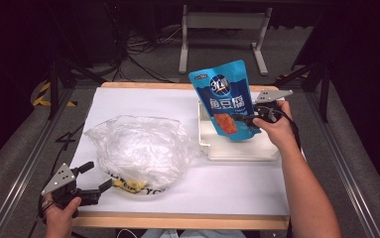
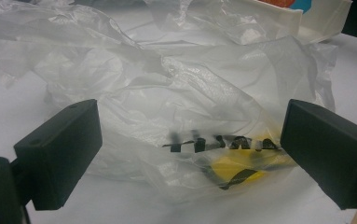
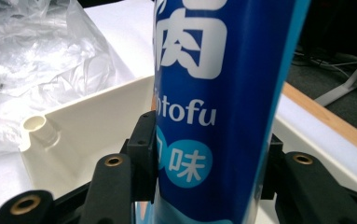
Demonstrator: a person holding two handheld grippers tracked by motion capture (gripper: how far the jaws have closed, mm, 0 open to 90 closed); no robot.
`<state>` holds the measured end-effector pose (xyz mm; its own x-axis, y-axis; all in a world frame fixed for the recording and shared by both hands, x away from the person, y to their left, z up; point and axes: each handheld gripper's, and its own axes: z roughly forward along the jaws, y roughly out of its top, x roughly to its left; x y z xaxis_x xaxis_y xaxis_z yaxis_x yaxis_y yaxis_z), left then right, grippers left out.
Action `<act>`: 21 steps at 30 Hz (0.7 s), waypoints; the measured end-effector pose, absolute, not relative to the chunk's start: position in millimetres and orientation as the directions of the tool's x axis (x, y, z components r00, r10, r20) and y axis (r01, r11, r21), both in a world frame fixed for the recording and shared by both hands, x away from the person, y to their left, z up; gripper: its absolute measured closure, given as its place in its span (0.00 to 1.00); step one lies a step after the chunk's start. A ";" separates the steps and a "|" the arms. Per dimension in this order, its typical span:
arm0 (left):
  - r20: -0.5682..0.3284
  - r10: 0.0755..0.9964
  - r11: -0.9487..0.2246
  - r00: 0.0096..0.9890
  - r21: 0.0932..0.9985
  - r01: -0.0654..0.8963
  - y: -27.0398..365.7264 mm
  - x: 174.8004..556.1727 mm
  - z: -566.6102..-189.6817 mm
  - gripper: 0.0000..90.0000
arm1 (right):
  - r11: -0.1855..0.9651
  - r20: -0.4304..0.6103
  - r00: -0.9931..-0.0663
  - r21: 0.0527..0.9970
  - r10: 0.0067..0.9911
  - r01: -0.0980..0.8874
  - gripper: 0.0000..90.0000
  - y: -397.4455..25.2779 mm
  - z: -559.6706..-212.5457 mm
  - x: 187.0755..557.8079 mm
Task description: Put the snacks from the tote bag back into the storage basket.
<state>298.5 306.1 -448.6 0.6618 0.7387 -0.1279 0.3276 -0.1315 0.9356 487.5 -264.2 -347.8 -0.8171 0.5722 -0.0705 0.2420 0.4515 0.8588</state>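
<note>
The left tool (image 1: 94,176) rests at the near-left corner of the counter (image 1: 237,188), jaws spread apart, facing the bag (image 1: 138,148) just ahead without touching it. Farther off, the right tool (image 1: 251,120) is clenched on the lower edge of the pouch (image 1: 224,99), holding it upright and slightly tilted over the tray (image 1: 242,151). To seat it well, I judge: lower it squarely inside the tray walls before letting go. The right forearm reaches forward from the near edge, hand level.

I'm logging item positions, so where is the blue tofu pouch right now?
In the high view, the blue tofu pouch is right of centre, held upright in the right hand-held gripper above the white tray, with the crumpled plastic bag to its left.
</note>
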 end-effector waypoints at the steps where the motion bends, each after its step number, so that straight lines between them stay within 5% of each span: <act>1: -0.128 0.739 -0.132 0.662 0.935 0.328 306.1 298.5 -448.6 0.07 | 0.447 -0.067 -0.817 0.861 0.572 0.242 0.61 -264.9 -349.5 487.3; 21: -0.131 0.742 -0.133 0.658 0.933 0.336 305.5 299.2 -449.3 0.07 | 0.591 -0.138 -0.819 0.759 0.557 0.274 0.51 -283.1 -349.3 486.3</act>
